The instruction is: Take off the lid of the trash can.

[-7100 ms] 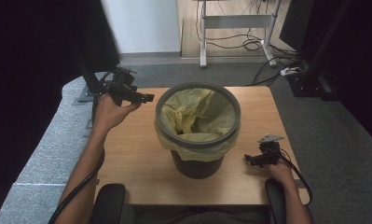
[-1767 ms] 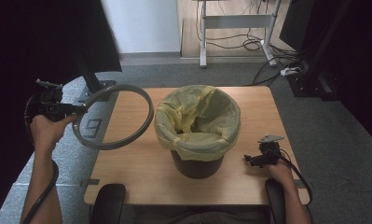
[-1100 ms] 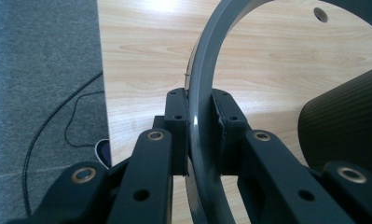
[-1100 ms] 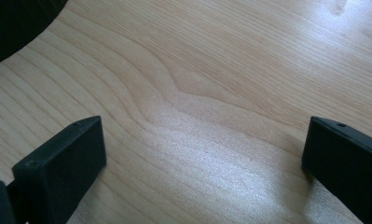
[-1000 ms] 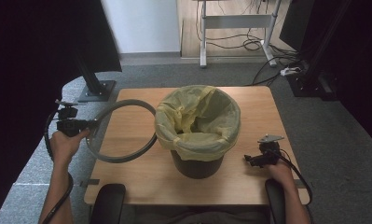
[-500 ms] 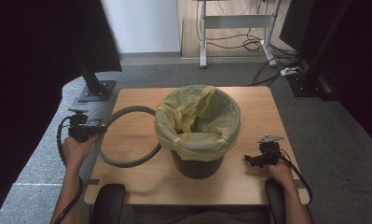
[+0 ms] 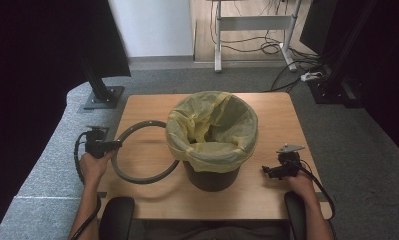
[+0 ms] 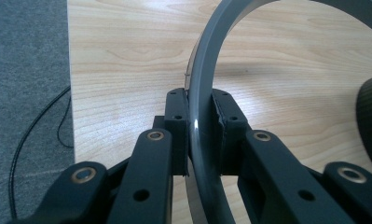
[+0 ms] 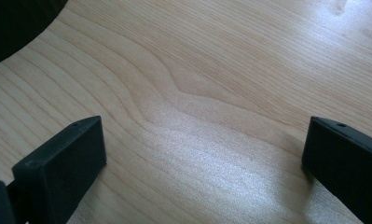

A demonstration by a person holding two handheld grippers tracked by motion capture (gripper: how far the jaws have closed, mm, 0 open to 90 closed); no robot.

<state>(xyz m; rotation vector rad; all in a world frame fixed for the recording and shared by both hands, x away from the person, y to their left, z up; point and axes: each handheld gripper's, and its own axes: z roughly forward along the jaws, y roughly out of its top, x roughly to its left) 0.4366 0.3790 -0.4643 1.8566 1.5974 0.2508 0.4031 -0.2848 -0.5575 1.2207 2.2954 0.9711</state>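
Note:
A dark bin (image 7: 210, 176) lined with a yellow bag (image 7: 212, 129) stands in the middle of the wooden table (image 7: 267, 107). My left gripper (image 7: 113, 145) is shut on the left edge of a grey ring (image 7: 137, 178), the bin's loose rim, which hangs low over the table's left part with its right side next to the bin. In the left gripper view the pads (image 8: 178, 119) clamp the grey ring (image 8: 201, 105) on both sides. My right gripper (image 7: 265, 171) rests open on the table right of the bin, its jaws wide apart over bare wood (image 9: 207, 130).
The bin's dark wall (image 8: 371, 119) lies close on the right in the left gripper view. Grey carpet (image 7: 47, 165) lies beyond the table's left edge. A monitor stand base (image 7: 103, 96) sits behind the table's left corner. Cables trail from both grippers.
My left gripper has come down and toward the table's front left, lowering the grey ring close to the tabletop beside the bin. The right gripper has stayed put.

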